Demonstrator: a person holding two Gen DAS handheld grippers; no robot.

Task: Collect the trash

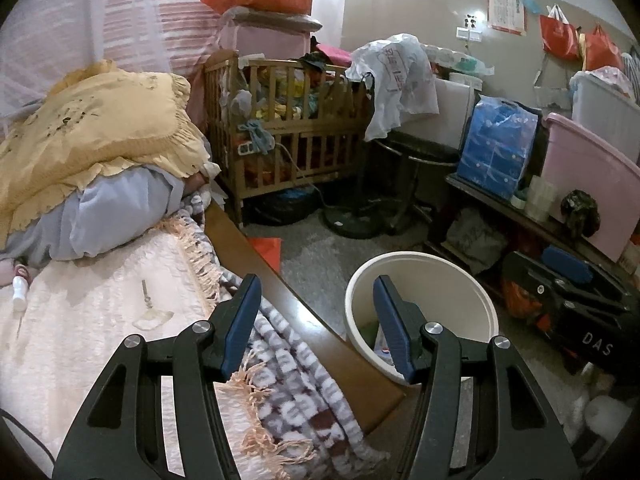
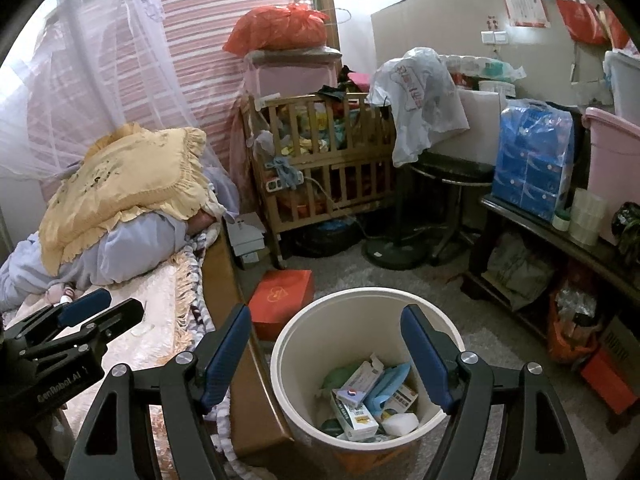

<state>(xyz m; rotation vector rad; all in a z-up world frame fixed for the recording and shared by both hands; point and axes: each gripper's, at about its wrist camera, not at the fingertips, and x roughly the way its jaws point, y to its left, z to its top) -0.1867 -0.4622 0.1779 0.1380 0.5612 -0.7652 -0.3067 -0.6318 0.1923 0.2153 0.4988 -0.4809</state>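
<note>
Both hand-held grippers are released and grasp nothing, the right hand-held gripper (image 2: 326,330) above the white bin (image 2: 280,360) on the floor beside the bed's edge (image 2: 224,280), its trash (image 2: 370,400) of small boxes and packets inside, the left hand-held gripper (image 1: 316,300) over the bed's edge.

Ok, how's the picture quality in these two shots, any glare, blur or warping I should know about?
Left wrist view: strong fisheye bending, dark corners, blown-out curtain at upper left, open left tool sharp. Right wrist view: same warping, window glare washes out the netting, bin contents evenly lit and readable, open right tool sharp, far wall slightly soft.
</note>
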